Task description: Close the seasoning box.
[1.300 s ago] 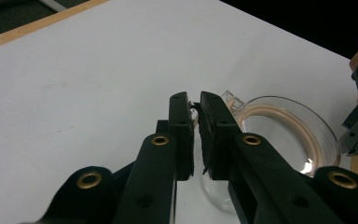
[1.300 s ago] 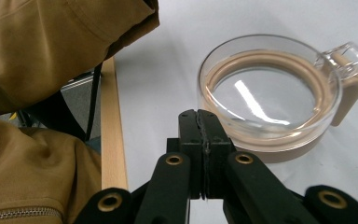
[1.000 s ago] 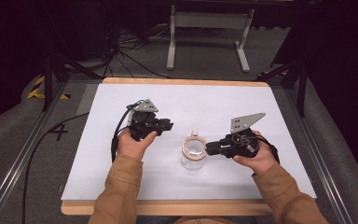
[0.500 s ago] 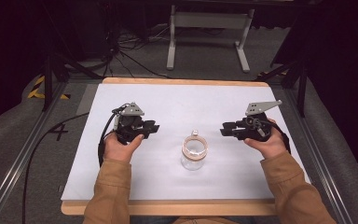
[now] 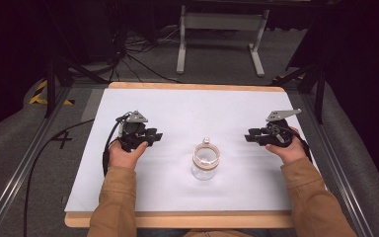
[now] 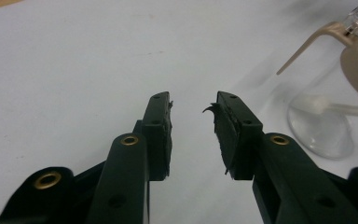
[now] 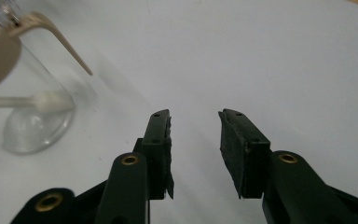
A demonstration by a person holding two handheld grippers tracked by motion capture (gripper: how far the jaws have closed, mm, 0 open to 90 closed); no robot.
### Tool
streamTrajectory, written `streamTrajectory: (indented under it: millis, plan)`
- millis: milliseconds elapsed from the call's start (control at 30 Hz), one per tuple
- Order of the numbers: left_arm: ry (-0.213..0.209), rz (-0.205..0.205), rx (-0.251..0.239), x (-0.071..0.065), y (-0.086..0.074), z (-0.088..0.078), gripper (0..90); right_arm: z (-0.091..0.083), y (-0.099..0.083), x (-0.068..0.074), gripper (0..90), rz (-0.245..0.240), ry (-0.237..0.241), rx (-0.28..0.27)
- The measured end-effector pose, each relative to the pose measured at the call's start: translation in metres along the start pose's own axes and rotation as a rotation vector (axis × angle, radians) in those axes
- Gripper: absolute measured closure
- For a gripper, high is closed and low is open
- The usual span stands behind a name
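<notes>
1. Glass jar (image 5: 205,163) is stood upright near the middle of the white table (image 5: 187,106), a bit toward the person's edge; a tan ring is seen round its mouth and a small clear knob at the far rim.
2. Left gripper (image 5: 154,137) is held in the left hand (image 5: 126,154), on the table left of the jar, well apart from it. Jaws are pointed toward the jar side.
3. From the left gripper view, the left gripper (image 6: 193,116) jaws are seen parted by a moderate gap, with nothing between them. Pads look ragged at the tips. Jar (image 6: 328,116) is seen off to the right, a tan wire arm sticking out from its collar.
4. Right gripper (image 5: 249,138) is held in the right hand (image 5: 286,150), right of the jar, well apart from it.
5. From the right gripper view, the right gripper (image 7: 194,122) jaws are parted about the same, nothing gripped. Jar (image 7: 28,102) is seen at the left, not touched.
6. Tan sleeves (image 5: 116,197) are seen on both forearms.
</notes>
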State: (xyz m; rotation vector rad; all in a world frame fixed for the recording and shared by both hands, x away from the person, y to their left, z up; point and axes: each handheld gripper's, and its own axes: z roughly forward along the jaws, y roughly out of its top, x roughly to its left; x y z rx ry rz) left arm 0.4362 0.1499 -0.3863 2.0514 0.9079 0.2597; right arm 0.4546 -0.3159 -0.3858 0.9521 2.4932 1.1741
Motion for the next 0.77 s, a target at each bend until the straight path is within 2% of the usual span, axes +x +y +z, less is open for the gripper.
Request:
streamTrajectory:
  millis: [133,367,400,533,667,767]
  plan:
    - [0.001,-0.001,0.011,0.003,-0.003,0.006,65.7,0.005,-0.008,-0.005,62.7,0.003,0.005,0.001]
    - [-0.002,0.021,0.050,0.008,-0.009,0.015,64.2,0.017,-0.024,-0.015,62.5,0.011,-0.005,0.025]
    - [-0.005,0.006,0.045,0.008,-0.010,0.017,64.1,0.017,-0.026,-0.016,62.4,0.018,0.000,0.026]
    - [-0.011,0.006,0.058,0.010,-0.012,0.018,63.7,0.022,-0.032,-0.019,62.3,0.028,-0.003,0.040]
    - [-0.011,0.017,0.052,0.011,-0.012,0.017,63.4,0.022,-0.032,-0.018,61.7,0.028,-0.001,0.032]
    - [-0.010,0.005,0.051,0.009,-0.012,0.017,62.2,0.019,-0.030,-0.017,61.1,0.029,0.001,0.017]
